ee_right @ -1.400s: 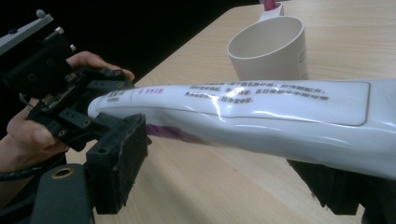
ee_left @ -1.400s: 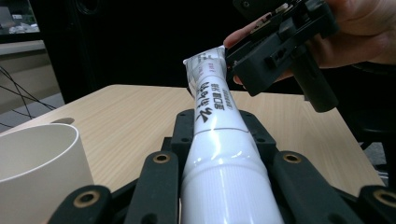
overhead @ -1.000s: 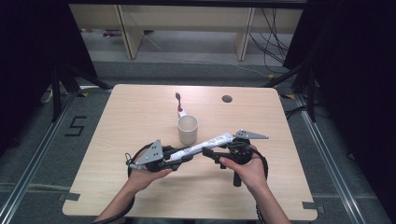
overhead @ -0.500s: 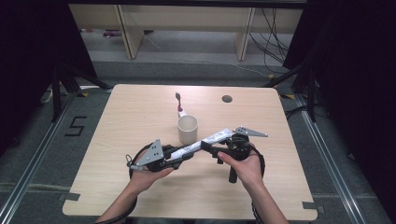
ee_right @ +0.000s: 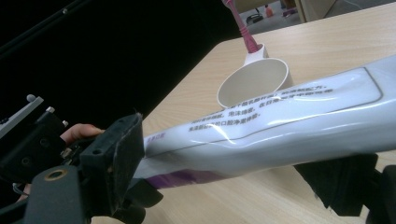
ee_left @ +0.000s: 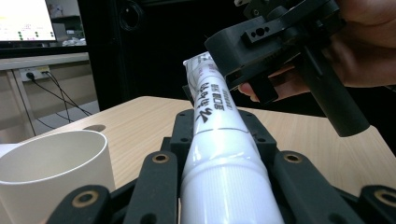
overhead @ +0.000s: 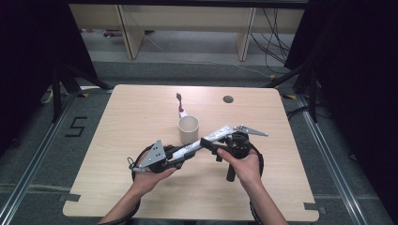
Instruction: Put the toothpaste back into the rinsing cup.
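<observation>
I see a white toothpaste tube [overhead: 206,139] with black print and a purple end held above the tabletop [overhead: 122,122], my left claw [overhead: 180,153] clenched on its cap end, my right claw [overhead: 212,143] gripping its middle.

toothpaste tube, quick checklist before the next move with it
1. Left gripper clamped on the cap end of the toothpaste tube: ok.
2. Right gripper closed on the tube's middle: ok by the right gripper view.
3. Tube lifted off the table: ok.
4. Cup upright, mouth open, just beyond the tube: ok.
5. Toothbrush standing behind the cup, apart from the tube: ok.
6. Cap loosened or tight: cannot tell.
</observation>
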The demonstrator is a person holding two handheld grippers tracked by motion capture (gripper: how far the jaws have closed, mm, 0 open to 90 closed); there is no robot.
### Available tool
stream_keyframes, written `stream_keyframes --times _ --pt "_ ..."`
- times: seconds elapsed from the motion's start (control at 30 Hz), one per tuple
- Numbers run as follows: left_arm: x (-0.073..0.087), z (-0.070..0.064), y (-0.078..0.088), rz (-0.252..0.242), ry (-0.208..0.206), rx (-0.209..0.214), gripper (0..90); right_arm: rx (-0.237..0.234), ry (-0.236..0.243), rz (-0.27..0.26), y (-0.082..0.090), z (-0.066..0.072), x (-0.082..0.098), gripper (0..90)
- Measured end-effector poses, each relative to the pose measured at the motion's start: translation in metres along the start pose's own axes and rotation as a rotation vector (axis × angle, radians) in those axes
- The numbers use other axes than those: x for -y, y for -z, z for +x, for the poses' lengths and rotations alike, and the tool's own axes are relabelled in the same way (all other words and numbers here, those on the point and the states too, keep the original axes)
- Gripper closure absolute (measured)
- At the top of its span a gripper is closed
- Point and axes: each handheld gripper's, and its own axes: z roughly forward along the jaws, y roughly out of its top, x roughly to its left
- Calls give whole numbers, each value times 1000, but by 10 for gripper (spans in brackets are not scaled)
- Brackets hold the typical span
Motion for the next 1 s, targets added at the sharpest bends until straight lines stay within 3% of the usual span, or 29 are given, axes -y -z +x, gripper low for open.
stream_keyframes --times 0.07,0.13,0.17,0.2,0.3,0.4,0.53,0.63,0.77,1.0 --pt "1 0 0 1 0 -6 702 2 -27 5 0 1 0 199" --pt "1 -2 -1 -4 4 -13 702 -4 2 -6 -2 -2 0 201" --pt "1 -2 -1 -6 8 -15 702 -3 -9 -4 -2 -2 0 204" --pt "2 -3 -2 -11 13 -17 702 2 -55 0 -1 1 0 208" --pt "3 -3 -3 -13 11 -23 701 3 -38 -13 -3 -3 0 219" --pt "3 -4 -3 -14 15 -25 701 13 -89 -12 -1 -2 0 250" --pt "3 -5 -4 -8 16 -30 699 6 -95 -29 -2 -5 0 283" --pt "3 -6 -5 6 1 -24 698 0 -99 -38 -2 -6 0 322" --pt "4 -8 -8 14 15 -26 698 -8 -113 -54 -2 -8 0 384" --pt "6 -11 -12 51 6 -36 696 -20 -149 -90 3 -8 -2 521"
